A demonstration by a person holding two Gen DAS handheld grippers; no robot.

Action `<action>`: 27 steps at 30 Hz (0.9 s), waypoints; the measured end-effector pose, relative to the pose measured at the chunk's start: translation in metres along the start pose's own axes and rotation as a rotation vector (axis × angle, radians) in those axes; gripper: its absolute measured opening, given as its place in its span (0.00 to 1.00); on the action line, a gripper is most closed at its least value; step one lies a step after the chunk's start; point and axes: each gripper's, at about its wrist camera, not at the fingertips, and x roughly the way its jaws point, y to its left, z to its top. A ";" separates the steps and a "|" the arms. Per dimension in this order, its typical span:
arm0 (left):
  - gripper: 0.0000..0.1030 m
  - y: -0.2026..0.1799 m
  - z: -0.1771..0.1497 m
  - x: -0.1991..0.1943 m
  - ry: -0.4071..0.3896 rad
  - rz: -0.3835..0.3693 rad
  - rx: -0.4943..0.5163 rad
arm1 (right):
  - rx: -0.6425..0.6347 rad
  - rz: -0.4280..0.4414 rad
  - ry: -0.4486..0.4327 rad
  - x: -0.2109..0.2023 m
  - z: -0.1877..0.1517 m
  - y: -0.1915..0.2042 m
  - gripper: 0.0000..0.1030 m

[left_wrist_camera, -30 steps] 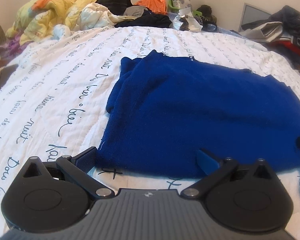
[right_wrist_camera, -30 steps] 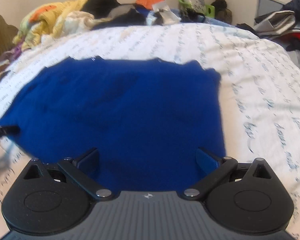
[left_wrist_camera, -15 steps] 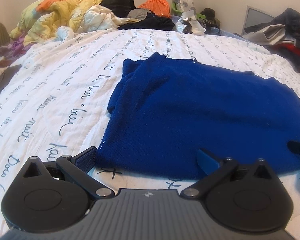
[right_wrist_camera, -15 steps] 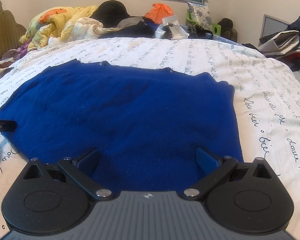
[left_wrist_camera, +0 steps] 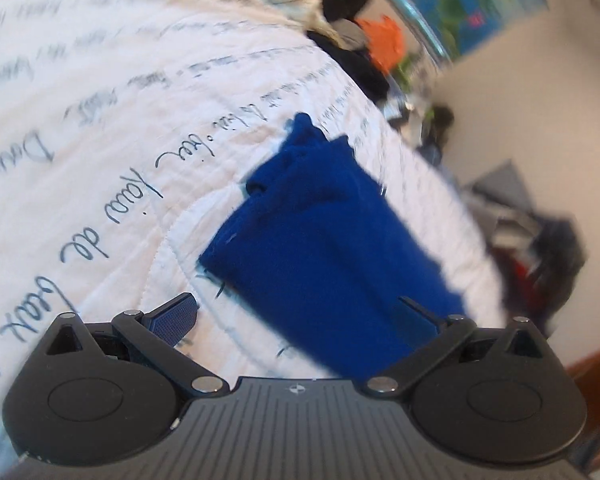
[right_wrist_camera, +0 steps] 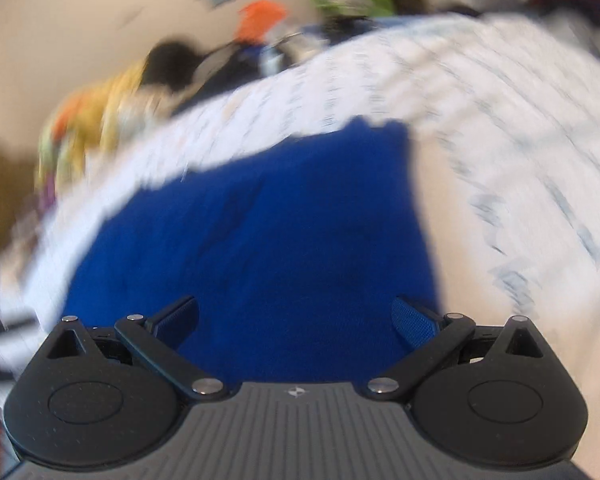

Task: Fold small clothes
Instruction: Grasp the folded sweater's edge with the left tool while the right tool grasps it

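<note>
A blue garment [left_wrist_camera: 332, 240] is seen spread flat on a bed covered by a white quilt [left_wrist_camera: 100, 152] printed with cursive writing. In the left wrist view the left claw [left_wrist_camera: 296, 312] is held with its two blue-padded fingers wide apart and nothing between them; the left finger [left_wrist_camera: 176, 314] is set over bare quilt, while the right one is seen against the near corner of the garment, though contact cannot be judged. In the right wrist view — heavily blurred — the right claw [right_wrist_camera: 296, 318] is likewise spread open and empty, its fingers [right_wrist_camera: 414, 322] framing the near part of the garment, whose right edge runs just beside the right finger. At the far end of the bed a heap of clothes [left_wrist_camera: 352, 40] is piled — yellow, black and orange pieces can be made out. A picture with flowers [left_wrist_camera: 460, 4] is seen on the wall behind.
</note>
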 end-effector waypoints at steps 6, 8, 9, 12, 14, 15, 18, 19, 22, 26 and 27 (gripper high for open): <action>0.84 -0.006 0.015 0.020 0.017 -0.012 -0.076 | 0.079 -0.071 0.062 -0.010 0.007 -0.036 1.00; 0.72 -0.013 0.015 0.025 -0.008 0.027 -0.041 | 0.042 -0.041 0.072 -0.008 0.005 -0.034 1.00; 0.55 -0.018 0.014 0.028 -0.017 0.069 -0.006 | -0.001 -0.045 0.075 -0.006 0.003 -0.029 1.00; 0.07 -0.028 0.012 0.035 -0.027 0.233 0.120 | -0.226 -0.110 0.114 0.009 -0.001 -0.003 0.92; 0.06 -0.030 0.012 0.033 -0.019 0.251 0.159 | -0.347 -0.161 0.119 0.014 -0.004 0.012 0.58; 0.05 -0.031 0.012 0.029 -0.019 0.255 0.171 | -0.346 -0.142 0.136 0.014 0.001 0.012 0.10; 0.05 -0.036 0.008 -0.004 -0.062 0.178 0.219 | -0.321 -0.066 0.159 0.001 0.019 0.010 0.06; 0.05 -0.037 0.006 -0.015 -0.076 0.165 0.249 | -0.348 -0.076 0.150 -0.006 0.022 0.012 0.06; 0.06 -0.016 0.003 -0.007 -0.008 0.192 0.245 | -0.355 -0.082 0.176 -0.010 0.018 0.001 0.07; 0.36 -0.002 -0.001 -0.001 0.027 0.120 0.129 | -0.256 -0.090 0.169 0.001 0.014 -0.012 0.53; 0.71 -0.003 -0.001 -0.002 0.015 0.088 0.103 | -0.222 -0.098 0.157 -0.001 0.018 -0.010 0.80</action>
